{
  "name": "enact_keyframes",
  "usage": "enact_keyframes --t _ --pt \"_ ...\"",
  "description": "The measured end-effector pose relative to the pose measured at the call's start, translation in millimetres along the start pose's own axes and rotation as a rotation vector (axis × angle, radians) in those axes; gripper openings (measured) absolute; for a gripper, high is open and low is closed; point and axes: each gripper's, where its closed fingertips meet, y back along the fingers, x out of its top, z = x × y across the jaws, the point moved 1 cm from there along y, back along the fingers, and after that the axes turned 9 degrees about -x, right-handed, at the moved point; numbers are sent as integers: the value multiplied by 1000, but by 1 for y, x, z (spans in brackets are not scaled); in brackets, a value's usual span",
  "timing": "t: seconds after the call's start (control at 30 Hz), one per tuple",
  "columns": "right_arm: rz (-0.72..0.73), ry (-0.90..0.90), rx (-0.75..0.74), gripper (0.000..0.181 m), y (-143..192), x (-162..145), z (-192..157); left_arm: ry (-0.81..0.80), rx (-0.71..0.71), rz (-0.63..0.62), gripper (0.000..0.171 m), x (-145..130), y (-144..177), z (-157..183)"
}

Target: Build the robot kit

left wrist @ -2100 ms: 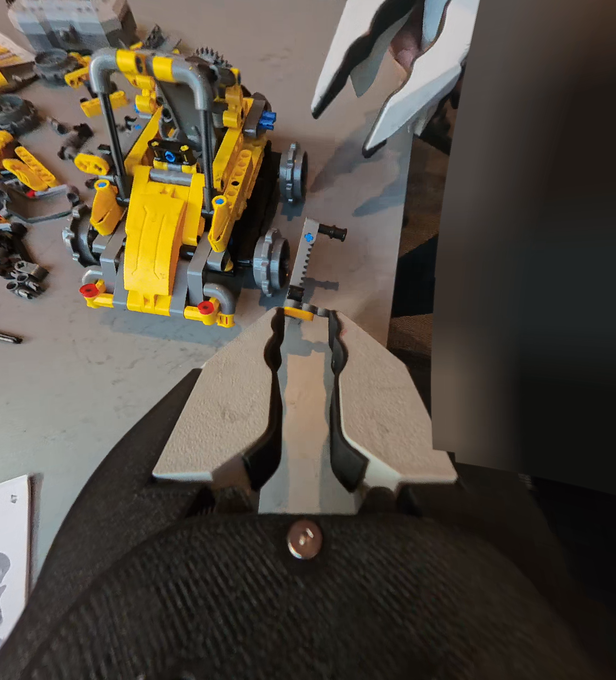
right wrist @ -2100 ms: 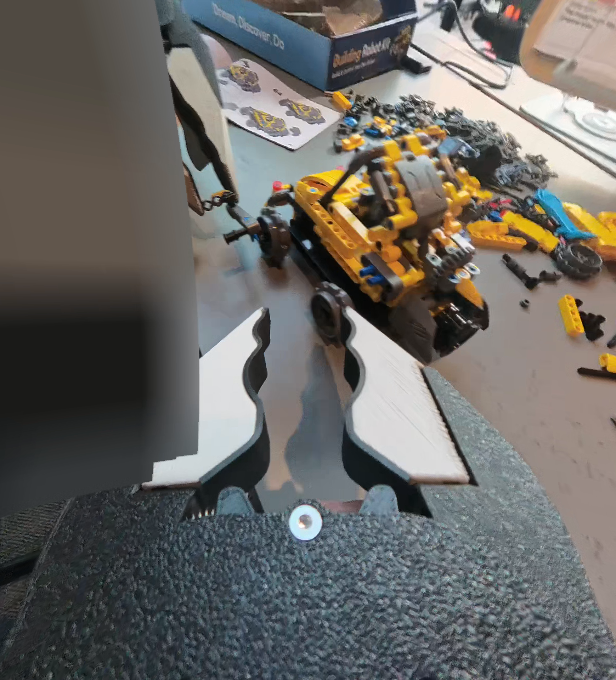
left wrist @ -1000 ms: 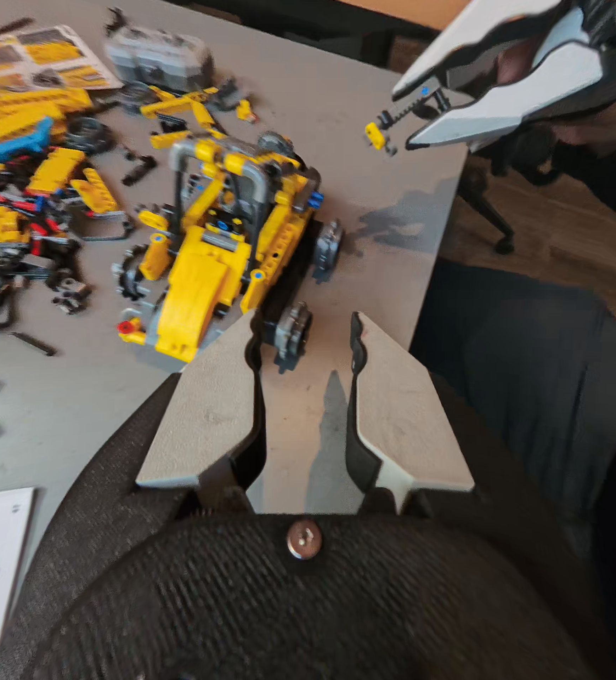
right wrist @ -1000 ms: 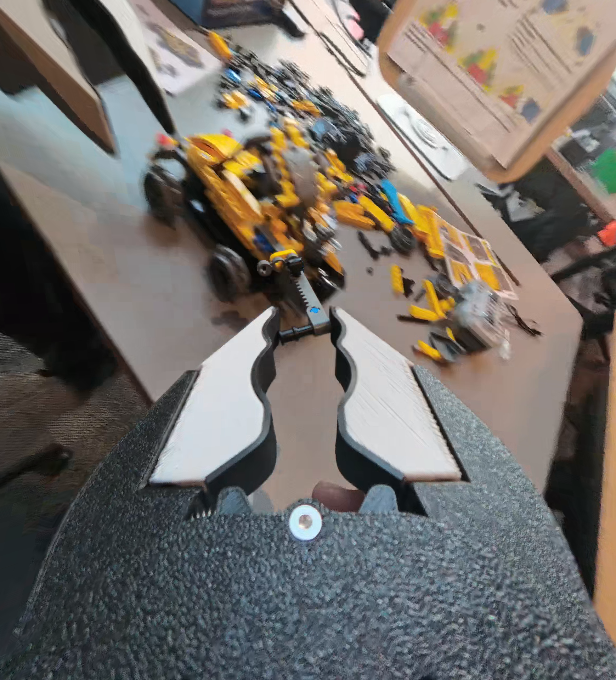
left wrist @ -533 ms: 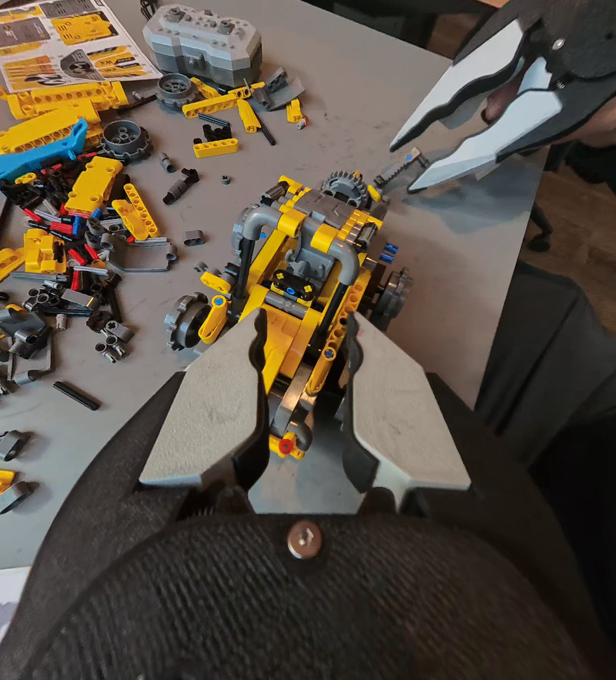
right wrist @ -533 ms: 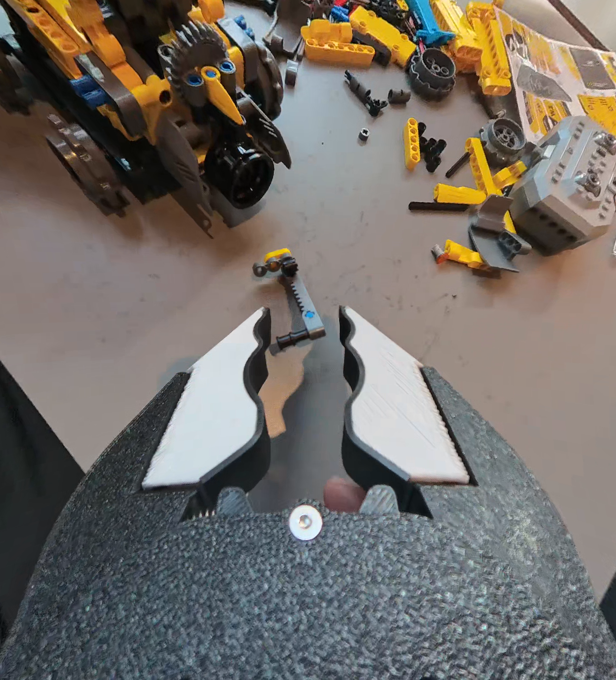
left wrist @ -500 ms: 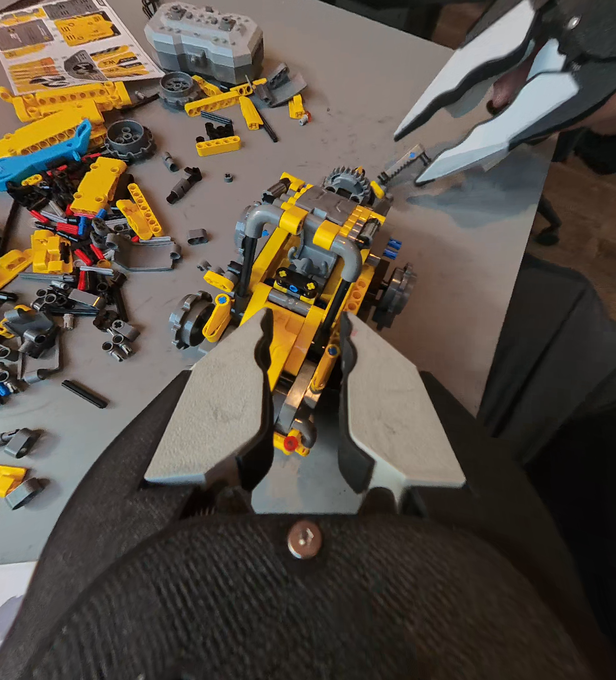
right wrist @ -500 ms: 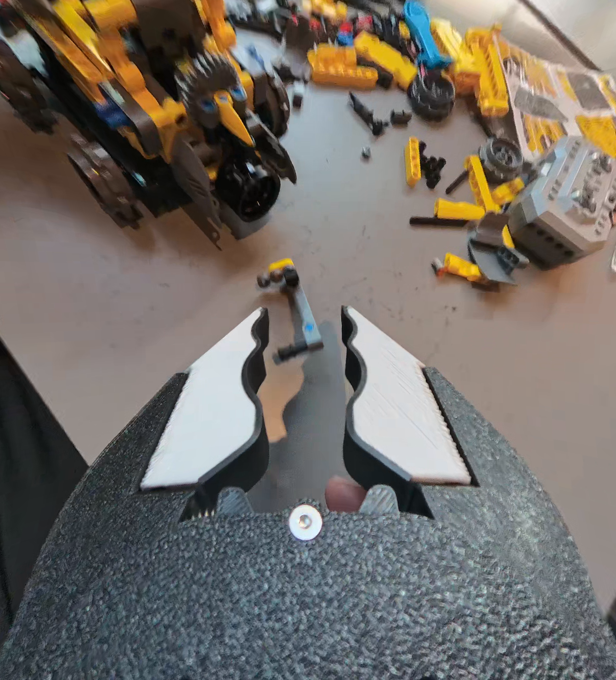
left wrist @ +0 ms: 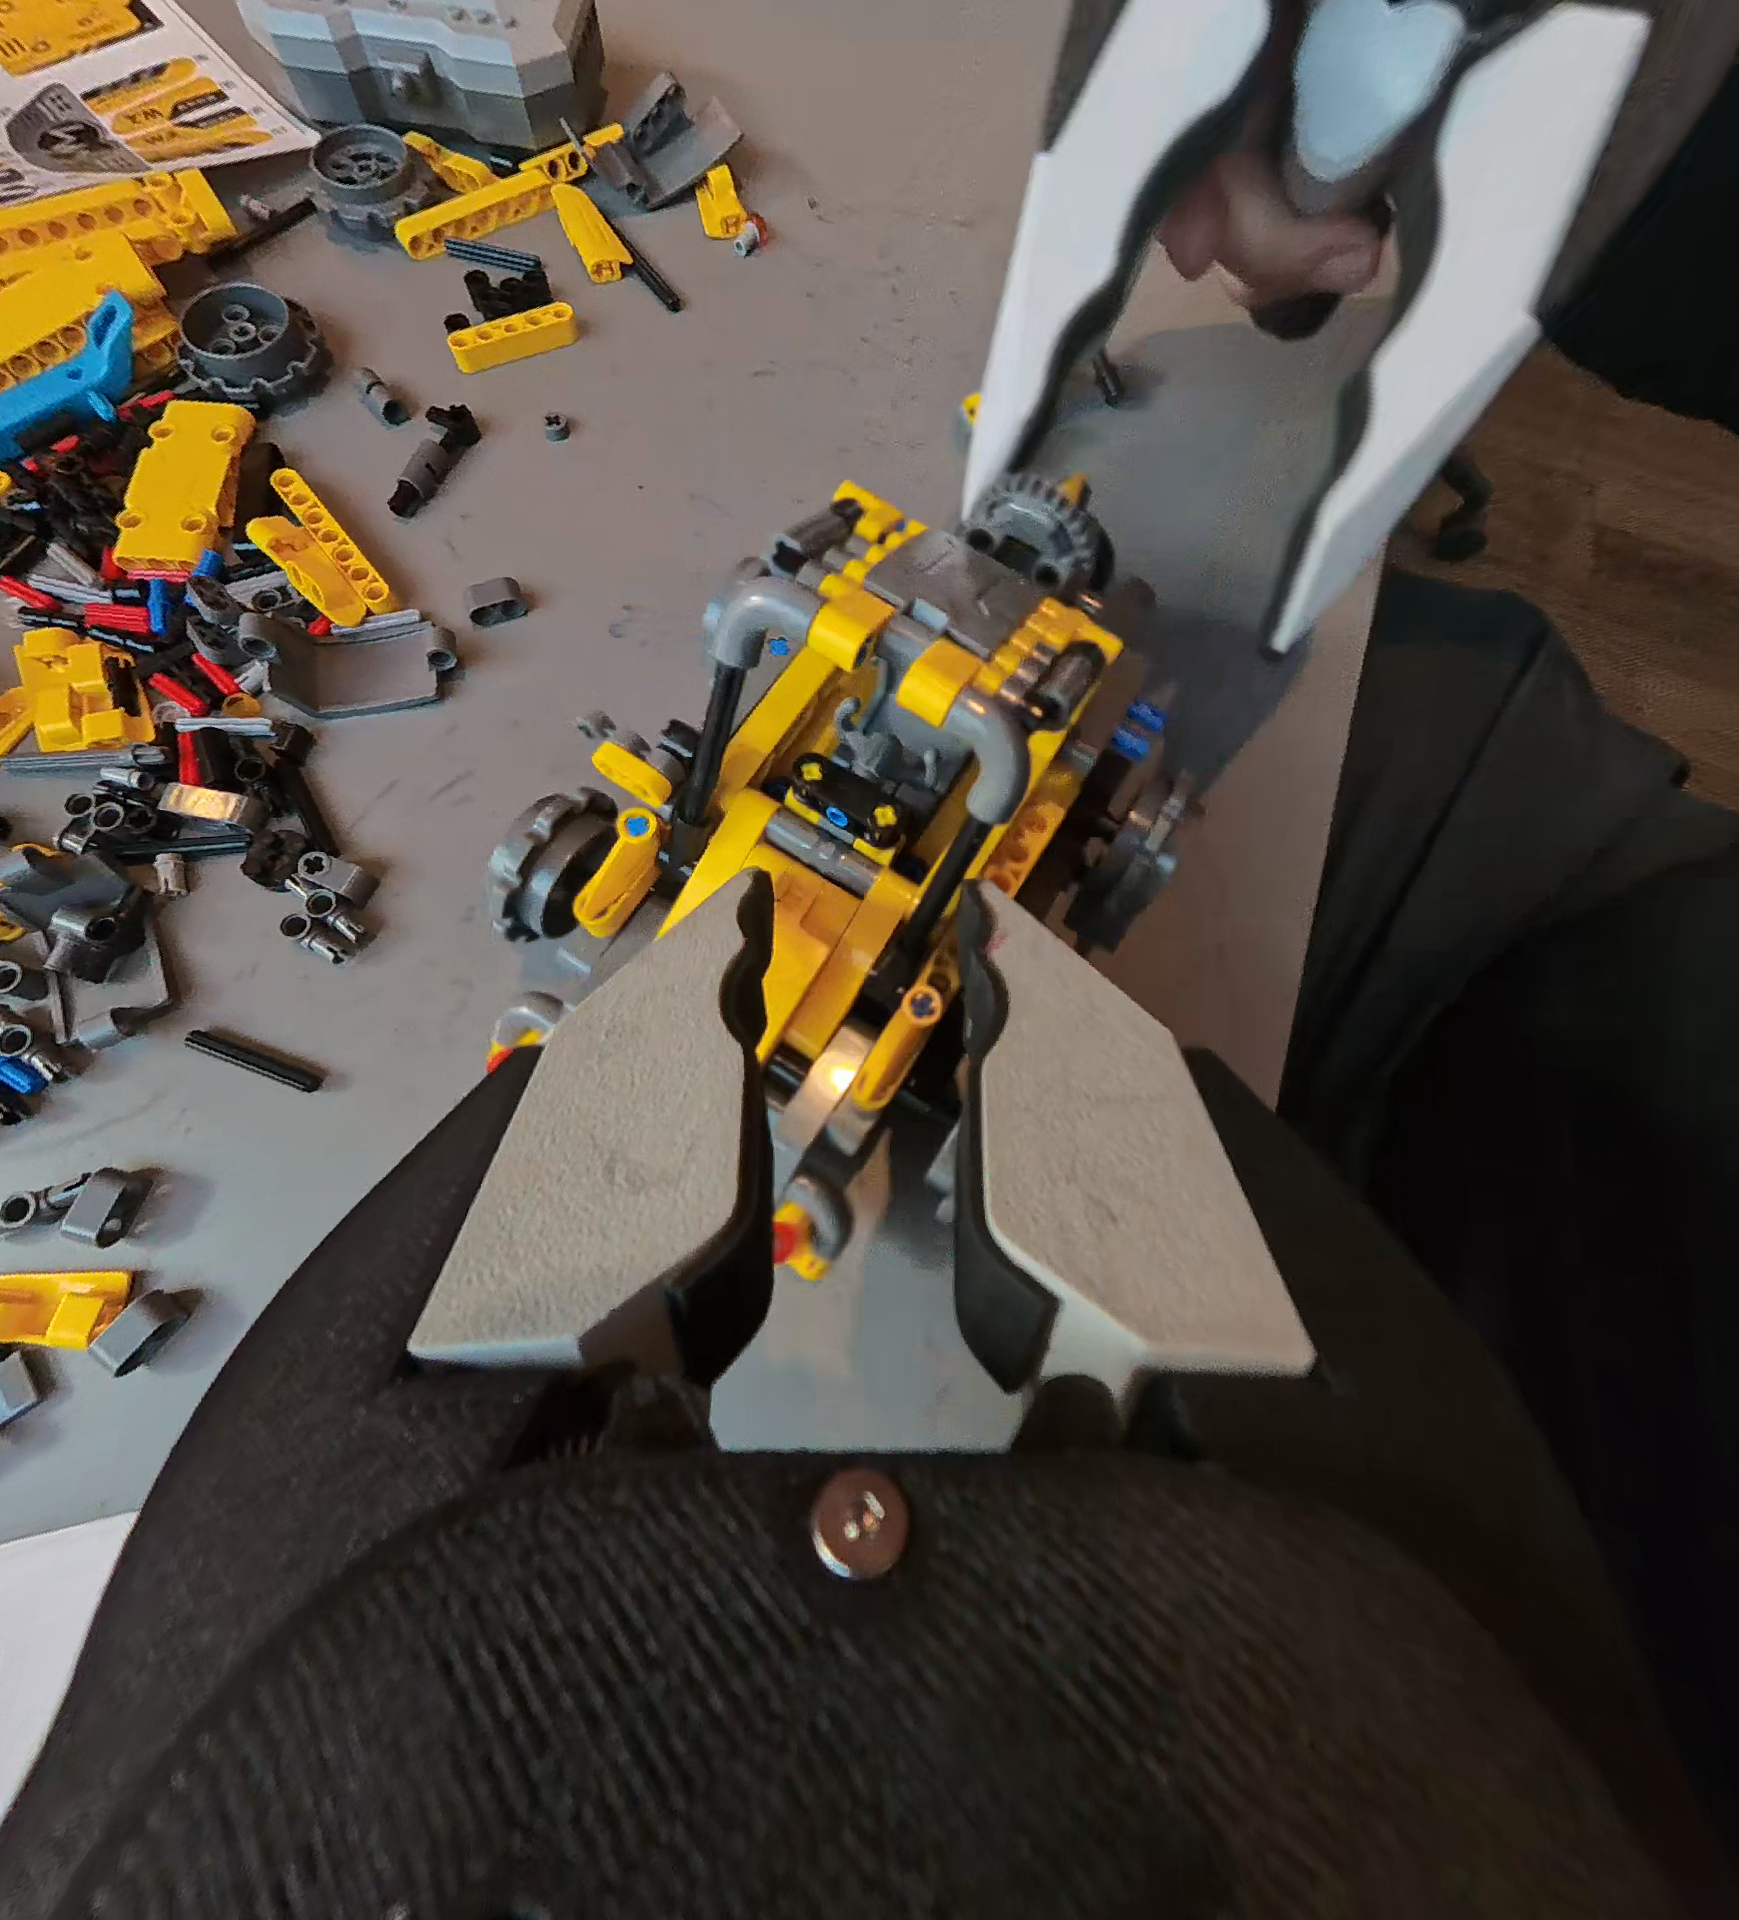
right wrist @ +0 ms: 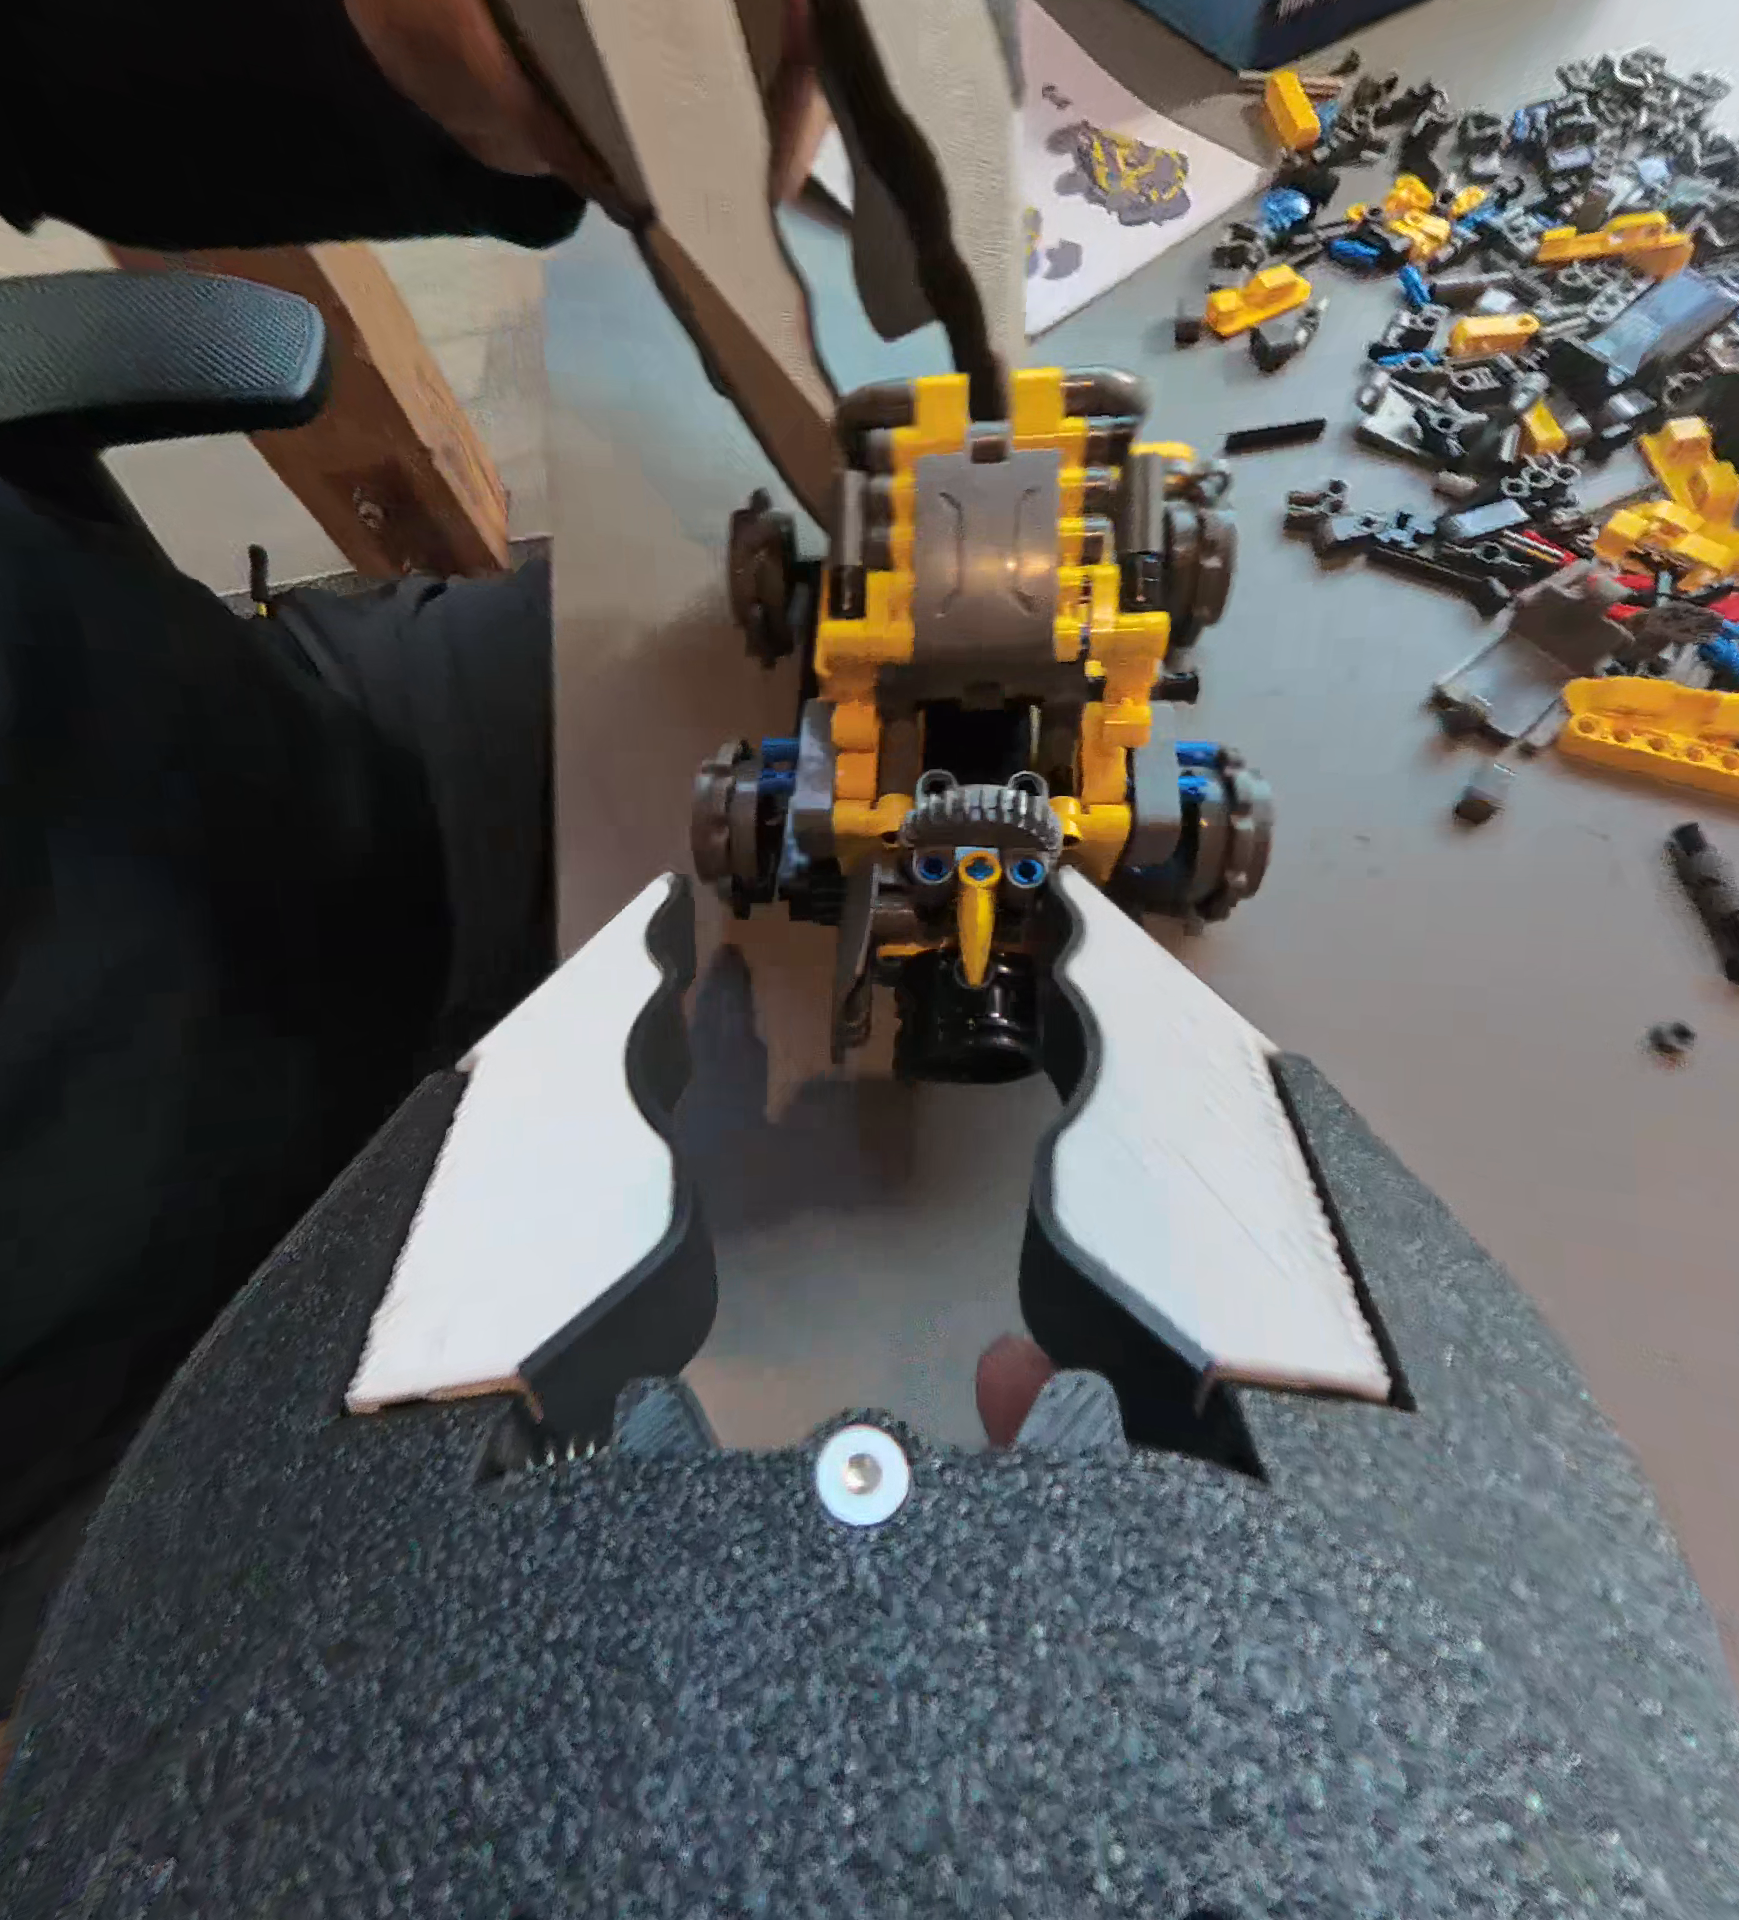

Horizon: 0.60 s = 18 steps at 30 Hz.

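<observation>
A yellow and grey brick-built vehicle (left wrist: 875, 727) stands on the grey table near its right edge. My left gripper (left wrist: 865, 914) has its fingers closed around the vehicle's yellow front hood. In the right wrist view it (right wrist: 906, 343) comes down onto the vehicle's (right wrist: 990, 582) far end. My right gripper (right wrist: 870, 894) is open wide and empty, its tips on either side of the rear grey gear (right wrist: 979, 816) and black cylinder. In the left wrist view it (left wrist: 1135, 561) hangs over the vehicle's rear. A small black pin (left wrist: 1106, 382) shows on the table between its fingers.
A pile of loose yellow, black, red and blue parts (left wrist: 117, 623) covers the table's left side. A grey battery box (left wrist: 429, 52) and a printed sheet (left wrist: 65, 104) lie at the back. The table edge (left wrist: 1332, 831) runs close by the vehicle. A chair armrest (right wrist: 117, 343) is beyond it. About 9 centimeters separates my left fingertips from my right.
The right gripper laid the small toothed rack piece on the table, opened wide and swung round to the vehicle's rear. The left gripper moved over the vehicle's front and narrowed around it.
</observation>
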Motion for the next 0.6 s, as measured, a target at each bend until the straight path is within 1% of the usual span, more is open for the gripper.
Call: enact_keyframes --t 0.07,0.1,0.13,0.2,0.23,0.3,0.37,0.47,0.53,0.6 --pt "69 -6 -2 69 -3 1 -26 -7 -22 1 41 -2 2 4" --pt "92 -9 21 70 -4 0 -39 -11 -33 7 44 -3 4 5" --pt "121 -14 38 70 -4 1 -49 -13 -46 14 41 -4 5 7" --pt "158 -28 62 65 -1 1 -61 -11 -59 19 43 -7 9 9" --pt "171 -32 61 59 3 0 -61 -5 -38 7 47 -10 12 6" --pt "205 -78 27 58 15 -1 -50 8 -9 -24 52 -19 20 3" --pt "225 -138 34 57 25 -7 -42 44 -11 -30 57 -27 25 4" --pt "251 -200 30 57 32 -11 -35 72 -3 -39 59 -37 27 0" --pt "287 -201 -6 55 39 -8 -28 68 10 -49 57 -42 27 -5" --pt "243 -190 -78 55 44 -17 -18 57 2 -35 56 -42 27 -8"
